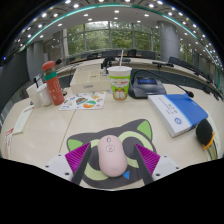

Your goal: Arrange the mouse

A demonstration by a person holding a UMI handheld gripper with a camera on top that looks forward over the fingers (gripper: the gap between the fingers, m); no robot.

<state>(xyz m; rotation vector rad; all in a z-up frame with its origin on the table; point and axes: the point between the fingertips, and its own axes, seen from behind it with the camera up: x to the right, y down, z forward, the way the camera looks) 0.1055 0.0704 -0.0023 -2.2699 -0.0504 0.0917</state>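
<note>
A pale pink mouse (110, 156) lies on a black cat-shaped mouse mat with green markings (139, 131) at the near edge of the table. My gripper (111, 150) is open, with one finger on each side of the mouse. The left pad (79, 158) and the right pad (146, 158) each stand a small gap away from the mouse's sides. The mouse rests on the mat between the fingers, its wheel end pointing away from me.
Beyond the mat stand a green-and-white paper cup (119, 82), a red bottle (53, 84), a white mug (40, 96) and a dark tablet (147, 84). A blue-and-white book (178, 112) and a black object (205, 133) lie to the right. A printed sheet (82, 101) lies left of the cup.
</note>
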